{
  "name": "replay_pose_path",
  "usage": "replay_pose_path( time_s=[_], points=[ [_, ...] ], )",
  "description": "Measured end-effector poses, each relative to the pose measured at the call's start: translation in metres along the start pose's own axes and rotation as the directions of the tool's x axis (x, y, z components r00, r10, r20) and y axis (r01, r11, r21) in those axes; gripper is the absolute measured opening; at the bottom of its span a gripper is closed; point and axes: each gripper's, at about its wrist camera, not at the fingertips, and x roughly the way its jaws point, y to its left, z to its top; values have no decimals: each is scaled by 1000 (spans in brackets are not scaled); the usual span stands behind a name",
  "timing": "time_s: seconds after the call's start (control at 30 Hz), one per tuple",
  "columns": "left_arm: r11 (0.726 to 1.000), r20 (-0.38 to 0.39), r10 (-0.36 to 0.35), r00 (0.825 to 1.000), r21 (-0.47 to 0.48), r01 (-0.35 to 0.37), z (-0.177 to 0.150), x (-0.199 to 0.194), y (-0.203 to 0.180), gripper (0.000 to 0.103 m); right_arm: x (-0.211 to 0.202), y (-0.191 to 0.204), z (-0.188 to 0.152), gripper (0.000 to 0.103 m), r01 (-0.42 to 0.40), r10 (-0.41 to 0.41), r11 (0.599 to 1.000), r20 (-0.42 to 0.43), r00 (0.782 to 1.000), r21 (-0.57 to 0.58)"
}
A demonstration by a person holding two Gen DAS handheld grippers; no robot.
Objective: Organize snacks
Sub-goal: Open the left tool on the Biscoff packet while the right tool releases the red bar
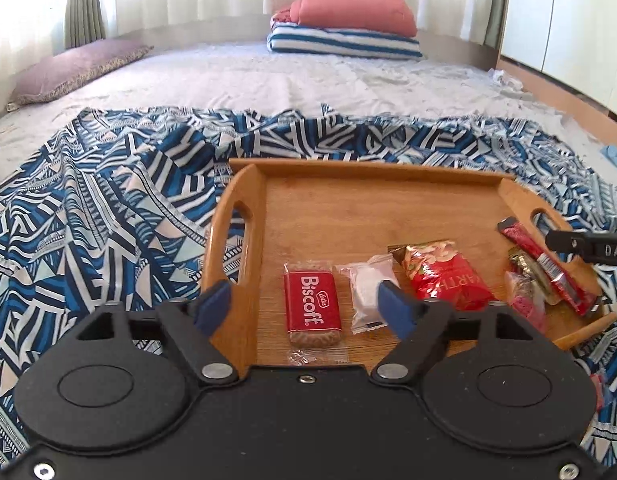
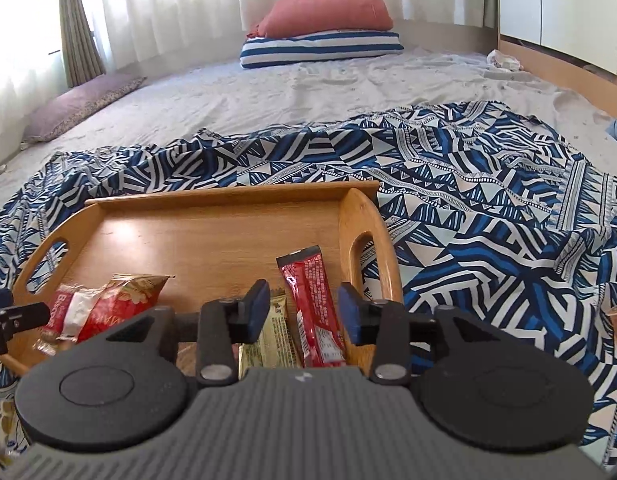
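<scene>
A wooden tray lies on a blue patterned cloth. In it lie a red Biscoff biscuit, a white wrapped snack, a red nut bag, a pink wrapped sweet and a long red stick pack. My left gripper is open, its jaws either side of the Biscoff, holding nothing. In the right wrist view my right gripper is open above the red stick pack and a yellow bar in the tray.
The cloth covers a bed with a grey sheet. A striped pillow under a red cushion lies at the back, a purple pillow at the left. A wooden bed edge runs along the right.
</scene>
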Motion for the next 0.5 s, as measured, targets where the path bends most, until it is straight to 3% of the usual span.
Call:
replay_pose_path(
  time_s=[0.23, 0.5],
  points=[
    [999, 70, -21, 997, 41, 18, -14, -40, -1, 95, -34, -5, -20, 73, -48, 48, 999, 8, 999, -24],
    [998, 103, -57, 993, 32, 54, -51, -74, 0, 99, -66, 0, -51, 91, -92, 93, 993, 16, 996, -74]
  ],
)
